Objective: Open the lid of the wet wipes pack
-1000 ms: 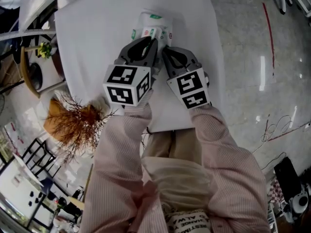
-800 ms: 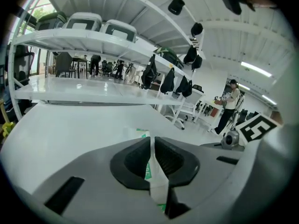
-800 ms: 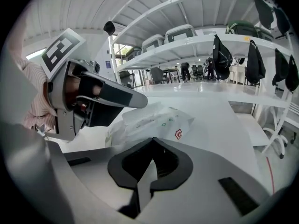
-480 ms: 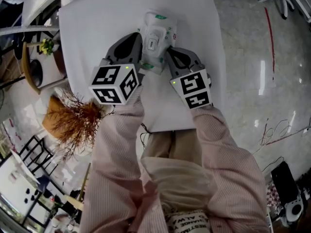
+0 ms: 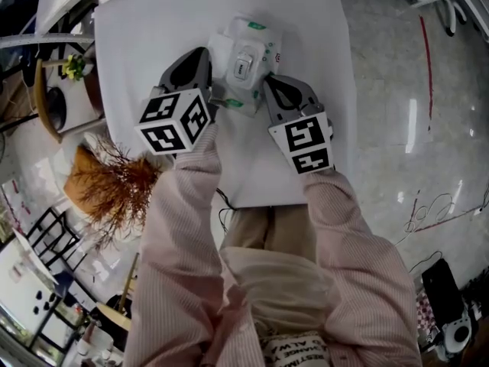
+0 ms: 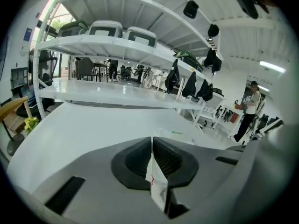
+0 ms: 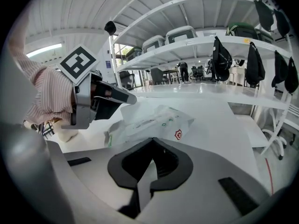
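Ok, L gripper (image 6: 151, 141) clenched on thin white film flap (image 6: 157, 183) of white-green soft wet wipes pack (image 5: 258, 50), mid white surface (image 5: 153, 29), to peel toward 9 o'clock. R gripper (image 7: 150, 141) looks clamped on pack's 5 o'clock edge as anchor.

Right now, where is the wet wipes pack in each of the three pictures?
Head view: wet wipes pack upper centre, between left gripper and right gripper.
Left gripper view: only a sliver peeks over the gripper body, right of centre; a thin white flap sits pinched in the jaws.
Right gripper view: centre, just beyond the jaws.
Shared landmark: the white table under it.
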Demonstrator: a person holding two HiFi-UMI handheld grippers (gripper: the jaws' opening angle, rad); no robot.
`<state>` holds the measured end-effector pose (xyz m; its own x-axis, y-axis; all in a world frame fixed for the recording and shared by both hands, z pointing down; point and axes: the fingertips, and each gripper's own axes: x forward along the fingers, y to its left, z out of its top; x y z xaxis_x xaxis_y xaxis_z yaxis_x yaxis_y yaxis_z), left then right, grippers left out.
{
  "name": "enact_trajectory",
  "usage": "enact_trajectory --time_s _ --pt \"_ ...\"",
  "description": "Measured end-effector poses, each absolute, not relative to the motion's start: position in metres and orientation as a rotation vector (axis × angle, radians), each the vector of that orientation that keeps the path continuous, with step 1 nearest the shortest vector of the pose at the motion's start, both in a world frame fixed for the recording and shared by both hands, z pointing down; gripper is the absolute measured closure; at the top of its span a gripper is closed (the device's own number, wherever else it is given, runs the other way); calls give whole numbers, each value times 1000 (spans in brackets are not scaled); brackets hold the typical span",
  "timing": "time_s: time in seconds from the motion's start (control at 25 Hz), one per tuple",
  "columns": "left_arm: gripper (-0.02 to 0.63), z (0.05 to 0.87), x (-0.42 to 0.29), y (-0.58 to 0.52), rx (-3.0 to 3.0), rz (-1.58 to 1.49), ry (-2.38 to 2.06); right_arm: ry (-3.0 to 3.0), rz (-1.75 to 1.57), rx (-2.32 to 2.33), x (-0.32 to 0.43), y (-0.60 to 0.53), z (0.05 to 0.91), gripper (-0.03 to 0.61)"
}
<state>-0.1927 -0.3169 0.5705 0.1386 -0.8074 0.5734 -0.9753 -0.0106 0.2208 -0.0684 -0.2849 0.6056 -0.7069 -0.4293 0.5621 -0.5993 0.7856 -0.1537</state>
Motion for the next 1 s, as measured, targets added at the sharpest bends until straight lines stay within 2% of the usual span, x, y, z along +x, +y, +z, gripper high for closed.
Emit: enact_trajectory --time_s 0.64,1.0 --pt "606 589 -206 -318 1787 346 -1747 -2469 424 779 -68 -285 605 580" --pt "606 559 -192 -315 1867 300 -1848 -2472 453 767 -69 -284 606 580"
